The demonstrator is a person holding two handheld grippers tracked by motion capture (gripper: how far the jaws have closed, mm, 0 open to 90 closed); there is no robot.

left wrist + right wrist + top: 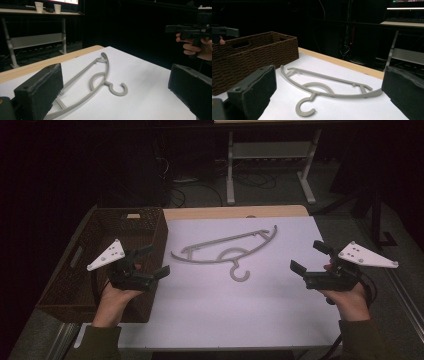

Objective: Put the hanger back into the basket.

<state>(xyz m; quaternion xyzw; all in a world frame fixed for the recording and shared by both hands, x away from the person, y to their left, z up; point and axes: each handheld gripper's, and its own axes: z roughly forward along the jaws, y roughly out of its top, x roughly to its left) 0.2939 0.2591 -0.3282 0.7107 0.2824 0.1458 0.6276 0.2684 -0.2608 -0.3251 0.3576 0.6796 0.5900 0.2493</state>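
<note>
A grey plastic clothes hanger (pixel 226 250) lies flat on the white table top (pixel 225 305), its hook (pixel 239 272) turned toward the near edge. My left gripper (pixel 152 261) hovers open at the left, over the basket's right wall, with nothing between its jaws. My right gripper (pixel 311 257) is open at the right side of the table, also holding nothing. In the left gripper view the hanger (pixel 95 82) lies ahead between the wide jaws, and the other gripper (pixel 186 28) shows at the far right. The right gripper view has the hanger (pixel 324 87) ahead.
A brown woven basket (pixel 102 255) stands at the table's left edge, also in the right gripper view as the basket (pixel 249 55). A wooden strip (pixel 235 212) runs along the far edge. Beyond, a white desk frame (pixel 270 165) and cables sit on the dark floor.
</note>
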